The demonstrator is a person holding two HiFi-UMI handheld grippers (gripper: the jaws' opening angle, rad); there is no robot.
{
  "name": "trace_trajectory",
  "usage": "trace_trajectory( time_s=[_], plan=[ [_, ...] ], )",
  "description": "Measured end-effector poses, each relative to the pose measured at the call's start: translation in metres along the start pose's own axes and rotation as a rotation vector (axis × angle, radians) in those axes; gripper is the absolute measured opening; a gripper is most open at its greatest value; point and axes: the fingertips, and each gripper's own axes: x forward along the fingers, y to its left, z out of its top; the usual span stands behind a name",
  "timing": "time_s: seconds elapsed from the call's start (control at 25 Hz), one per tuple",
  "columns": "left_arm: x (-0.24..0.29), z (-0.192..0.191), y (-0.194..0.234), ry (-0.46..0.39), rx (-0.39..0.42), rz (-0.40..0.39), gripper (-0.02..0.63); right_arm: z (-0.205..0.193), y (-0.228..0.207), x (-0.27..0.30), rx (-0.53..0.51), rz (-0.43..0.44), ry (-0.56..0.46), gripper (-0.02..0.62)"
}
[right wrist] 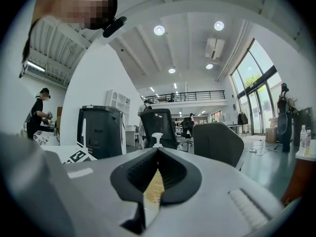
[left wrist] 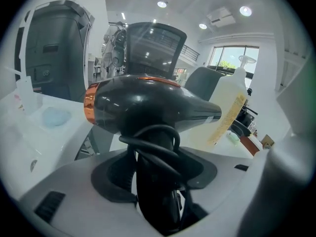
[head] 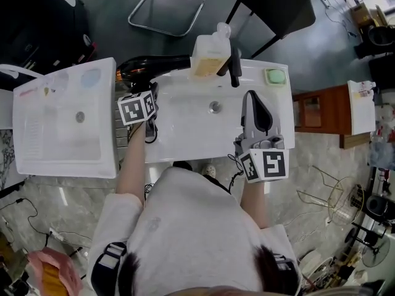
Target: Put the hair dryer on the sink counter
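The black hair dryer (head: 154, 66) with a copper ring at its rear lies over the back left corner of the white sink counter (head: 185, 143). Its nozzle points toward the soap bottle (head: 211, 51). Whether the body rests on the counter I cannot tell. My left gripper (head: 150, 100) is shut on its handle. In the left gripper view the hair dryer (left wrist: 148, 105) fills the middle, its cord looped round the handle between the jaws of the left gripper (left wrist: 153, 181). My right gripper (head: 250, 95) hovers over the basin's right side, shut and empty, as the right gripper (right wrist: 157, 152) view also shows.
A black faucet (head: 235, 69) and a green soap bar (head: 275, 76) sit at the counter's back edge. The soap bottle (left wrist: 229, 107) stands just right of the dryer's nozzle. A second white sink unit (head: 62, 147) adjoins on the left, a wooden cabinet (head: 321, 113) on the right.
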Motion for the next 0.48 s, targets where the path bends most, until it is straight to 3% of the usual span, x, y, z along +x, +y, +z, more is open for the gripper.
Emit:
trace_trajectory(
  time_s=[0.48],
  plan=[
    [0.023,-0.01,0.008,0.074,-0.002,0.044,0.25,-0.004,-0.006,0.0,0.001,-0.033,0.016,0.011]
  ],
)
